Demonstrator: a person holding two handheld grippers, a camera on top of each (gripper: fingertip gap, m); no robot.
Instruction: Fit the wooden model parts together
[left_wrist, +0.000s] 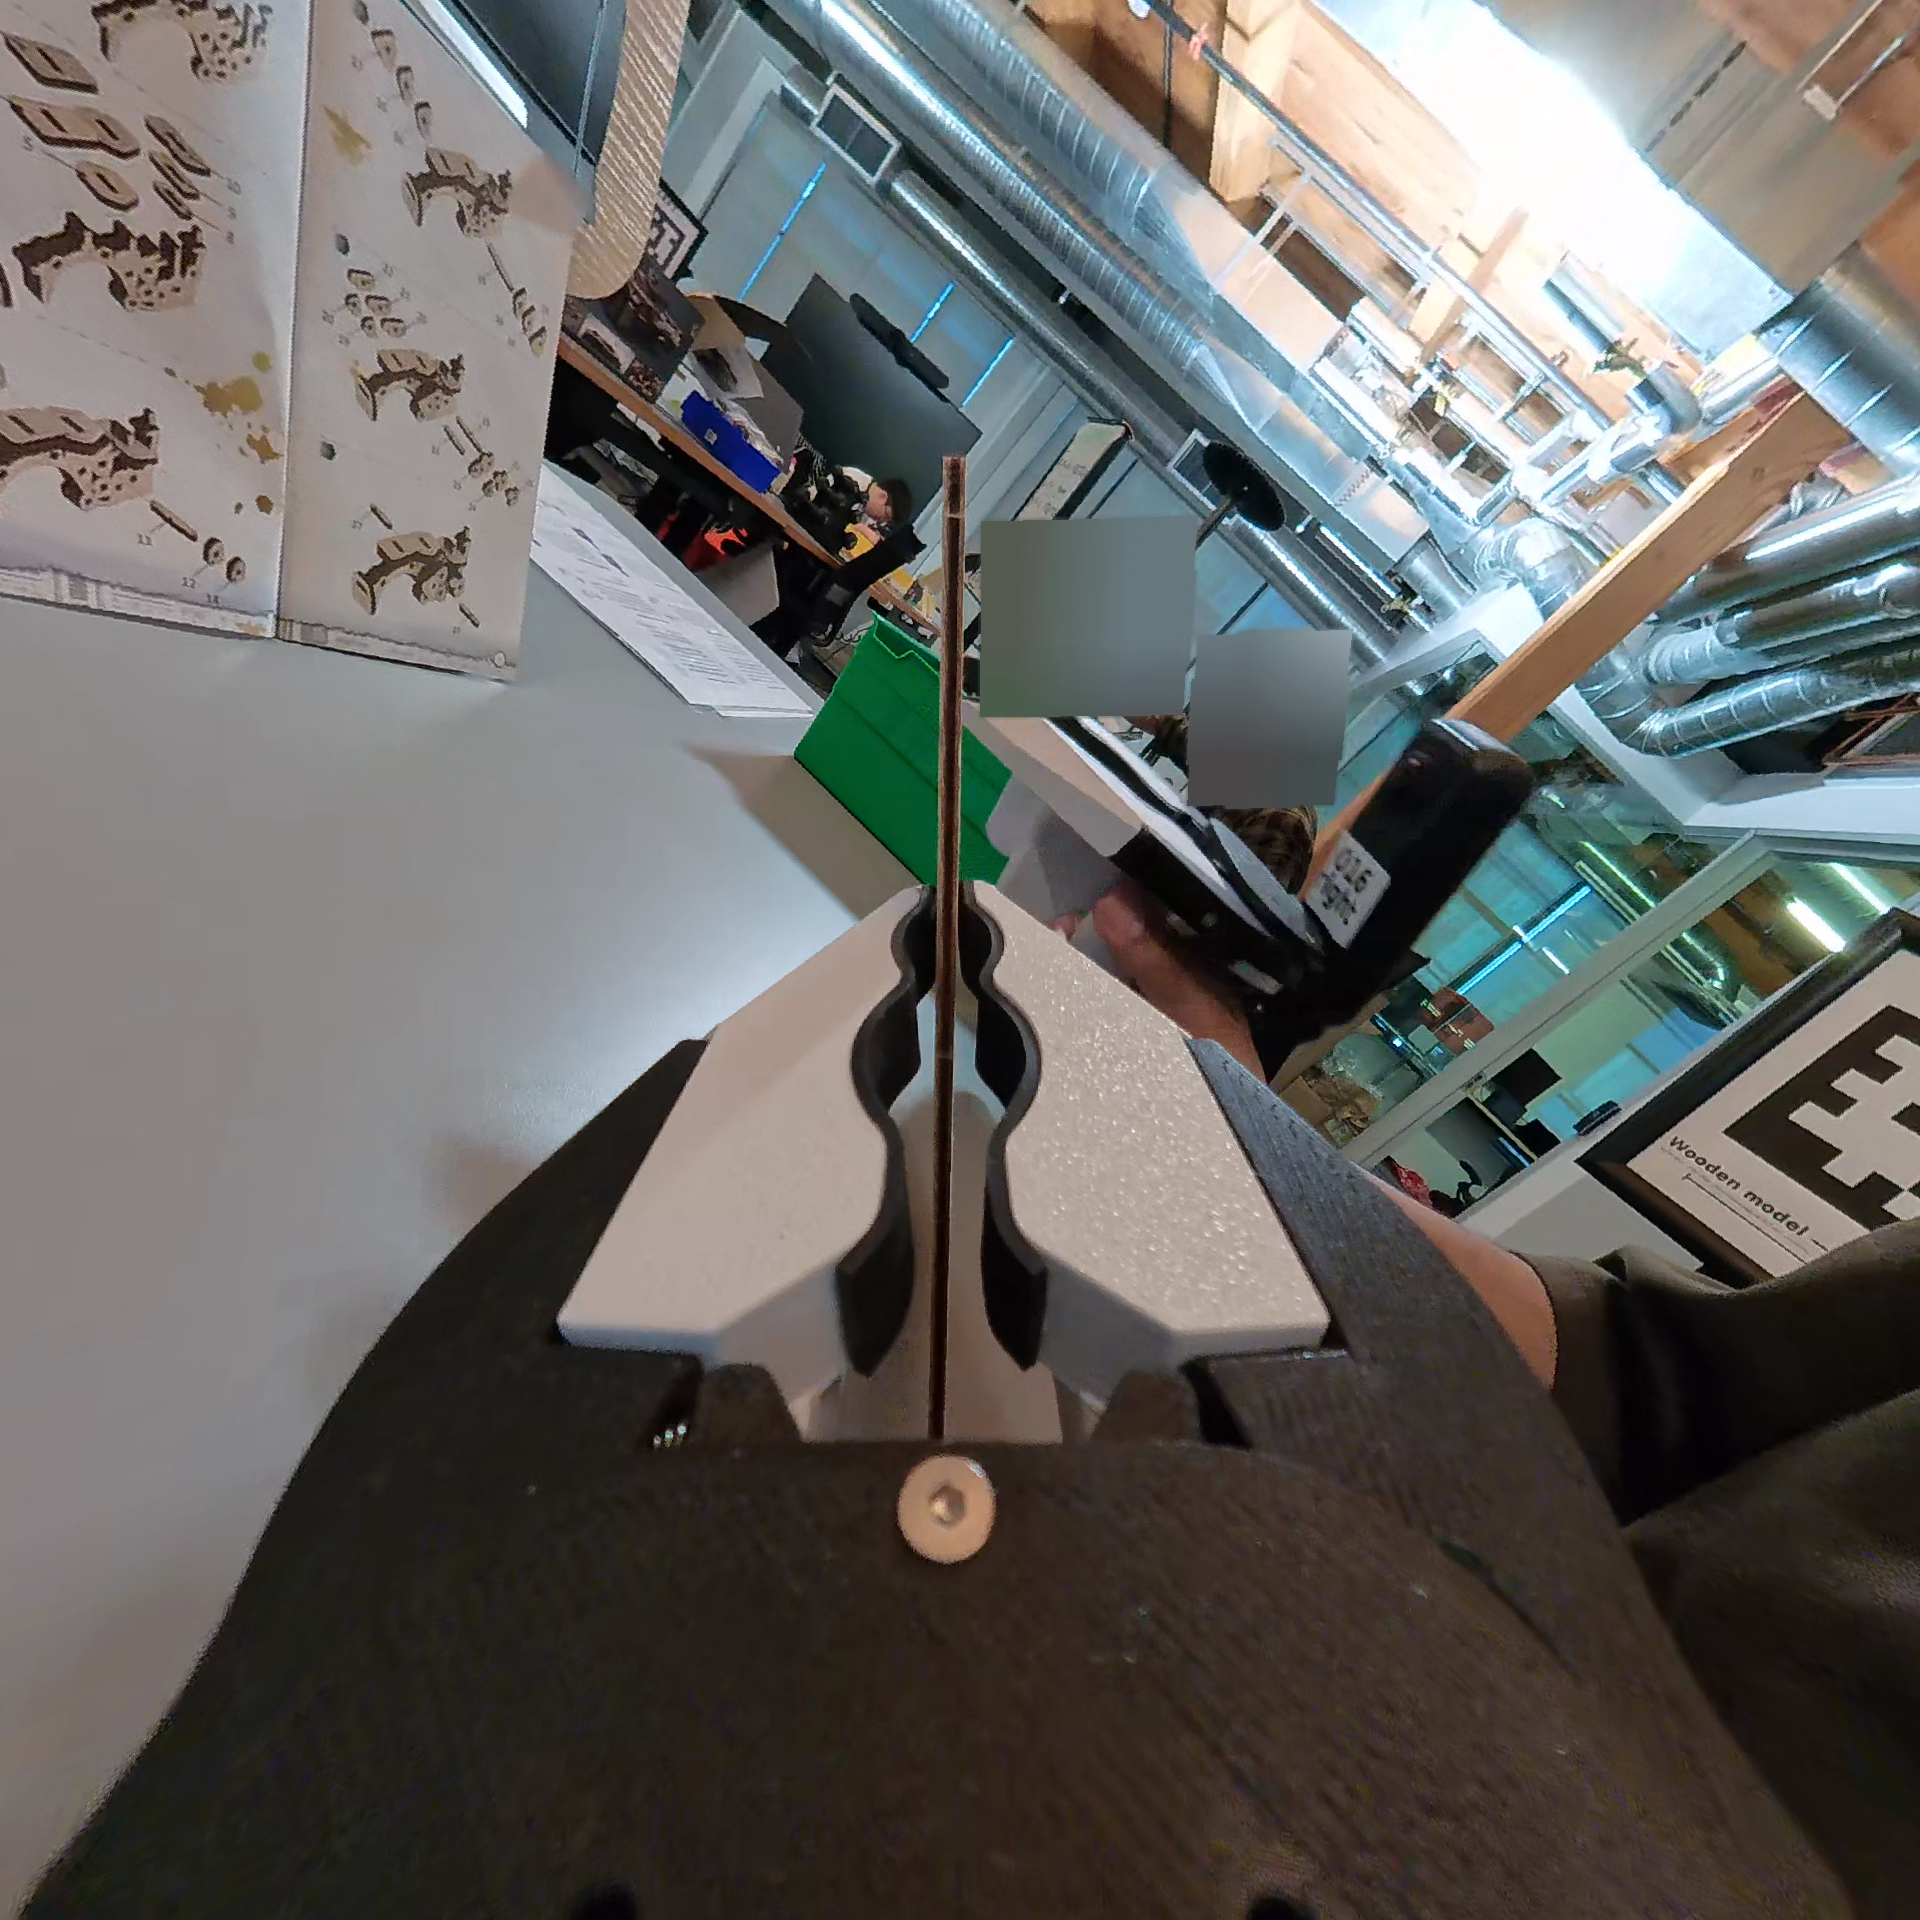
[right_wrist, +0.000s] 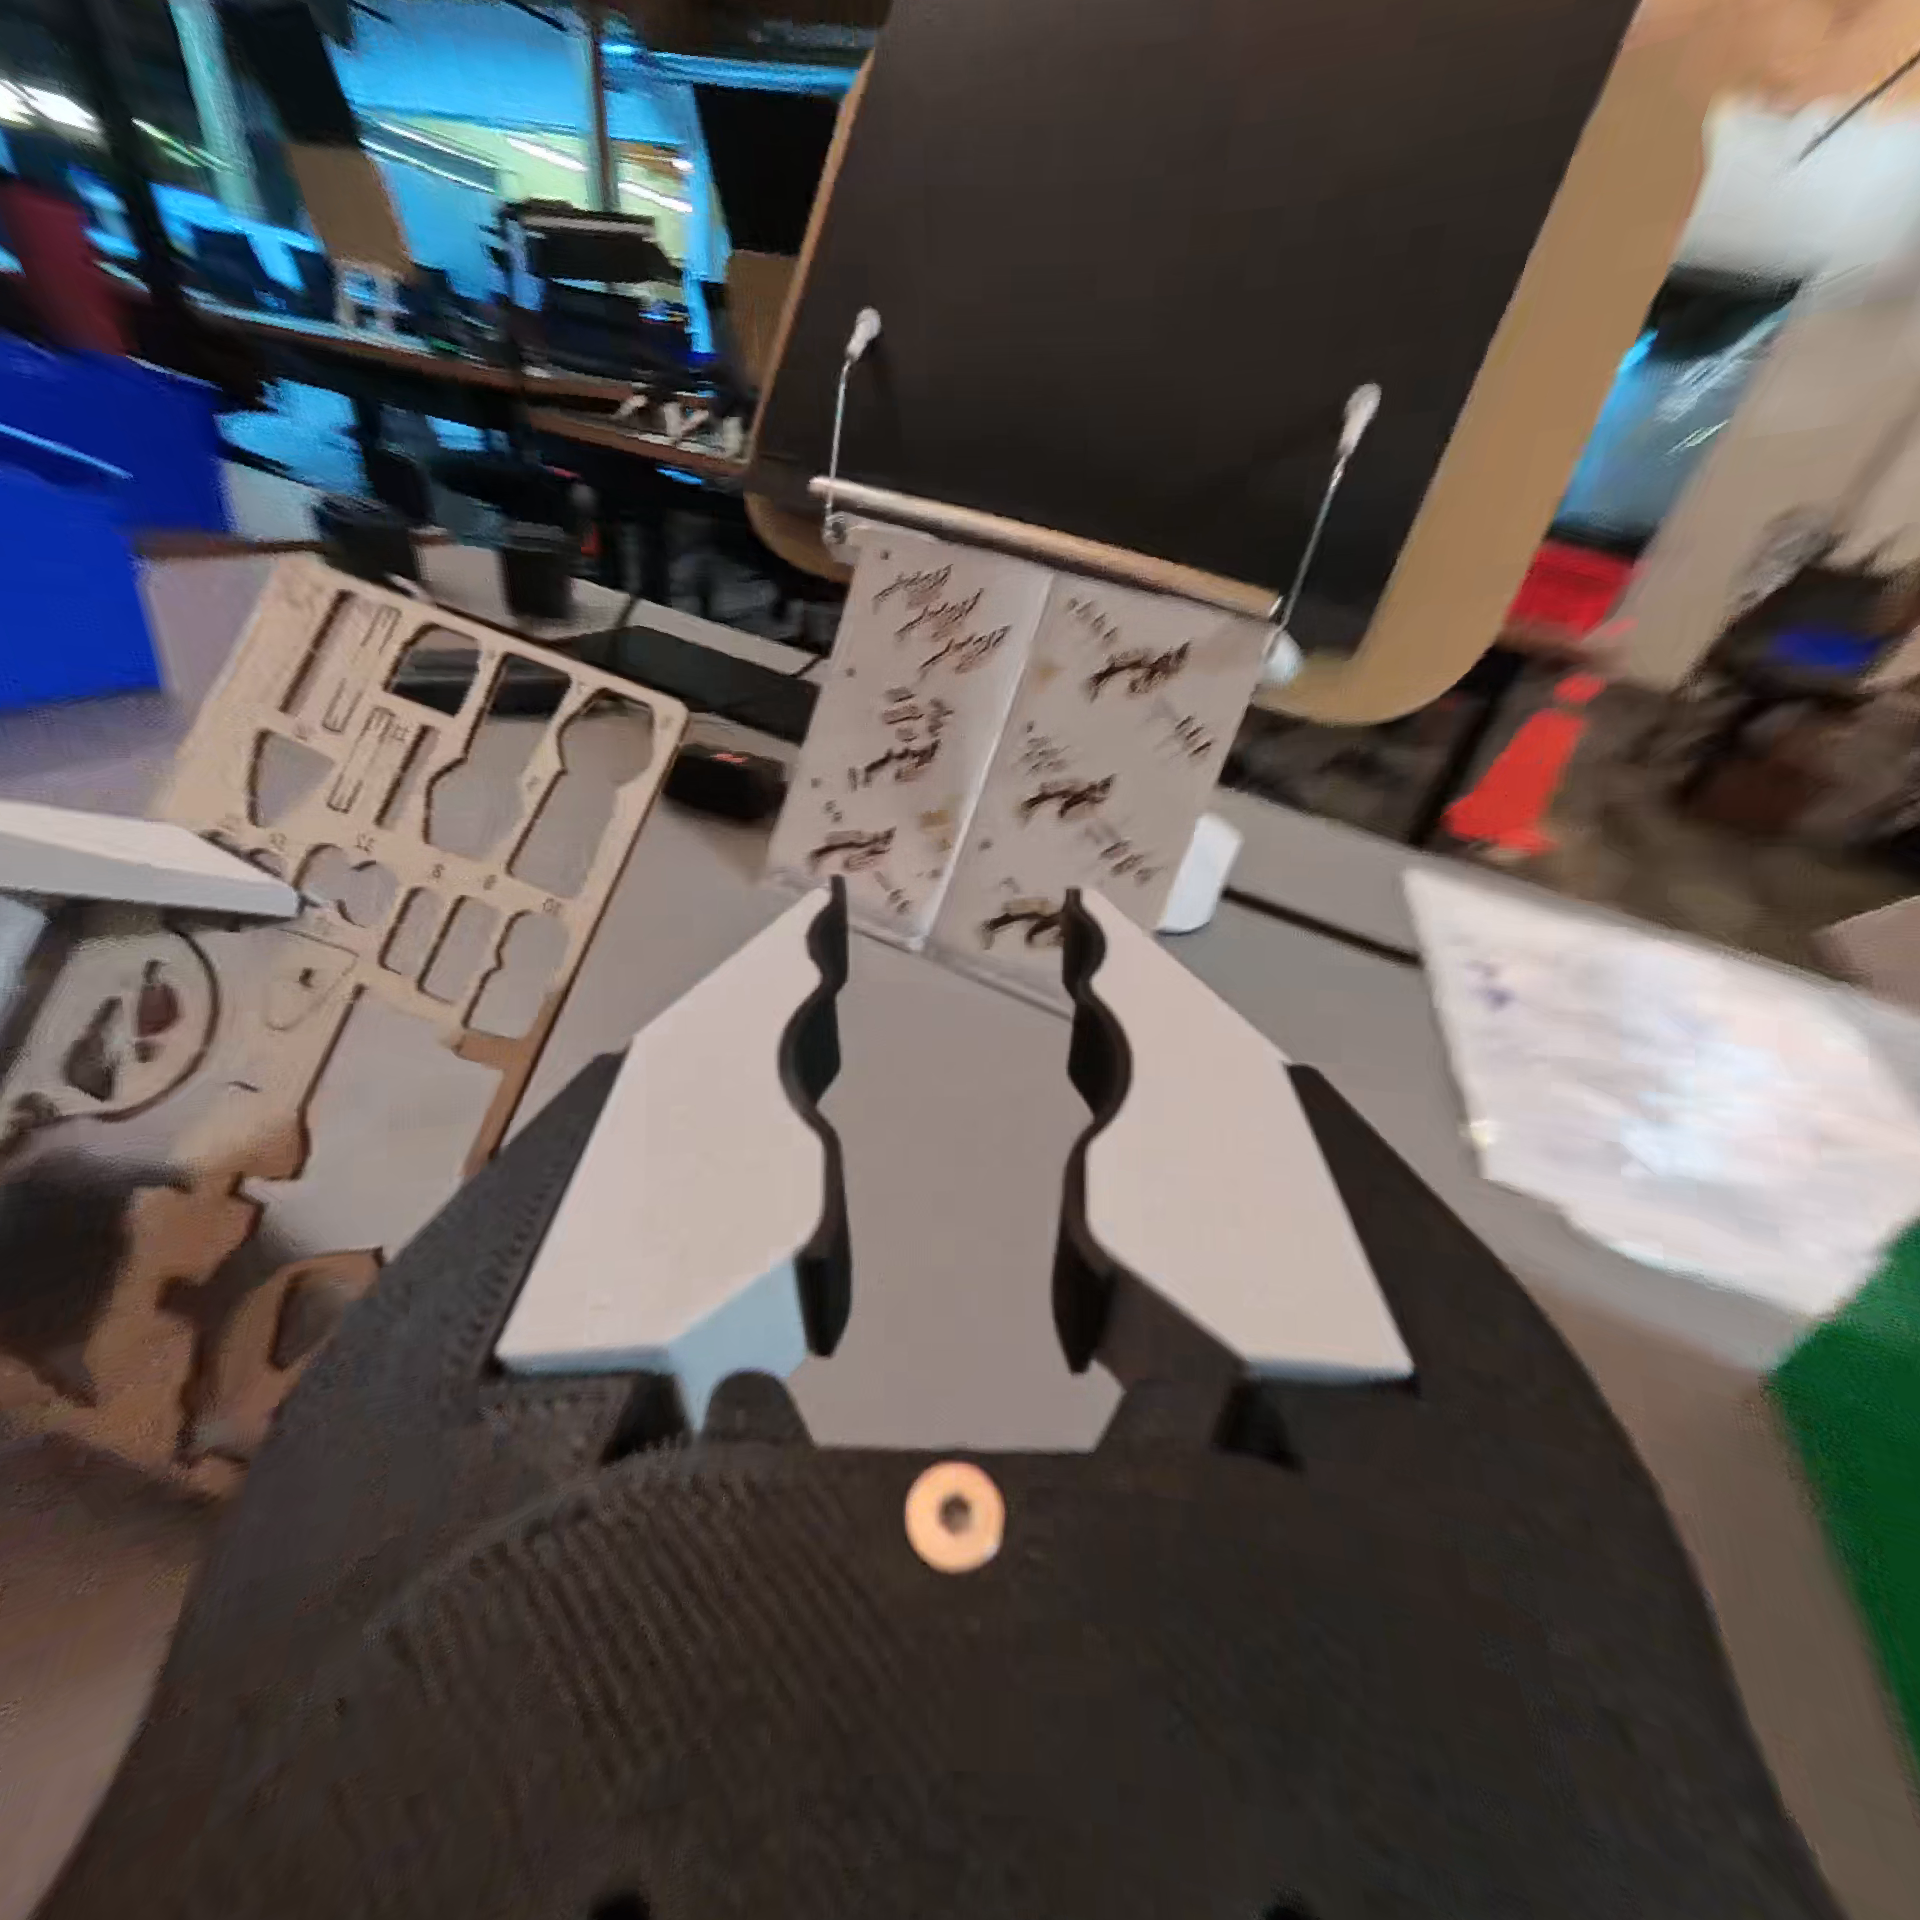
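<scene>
My left gripper (left_wrist: 948, 894) is shut on a thin wooden parts sheet (left_wrist: 948, 675), which shows edge-on and sticks up past the fingertips. In the right wrist view this seems to be the tilted sheet with several cut-out holes (right_wrist: 416, 810), with a grey finger (right_wrist: 135, 862) at its left edge. A second, darker cut-out wooden sheet (right_wrist: 156, 1164) lies on the grey table (right_wrist: 935, 1143) at the left. My right gripper (right_wrist: 954, 899) is open and empty above the table. It also shows in the left wrist view (left_wrist: 1070, 852), to the right of the held sheet.
An instruction booklet (right_wrist: 1018, 758) stands clipped on a stand ahead; it also shows in the left wrist view (left_wrist: 312, 312). A green bin (left_wrist: 894, 748) (right_wrist: 1849, 1455), a paper sheet (left_wrist: 665, 613), a glossy sheet (right_wrist: 1662, 1091) and a marker board (left_wrist: 1818, 1091) stand around.
</scene>
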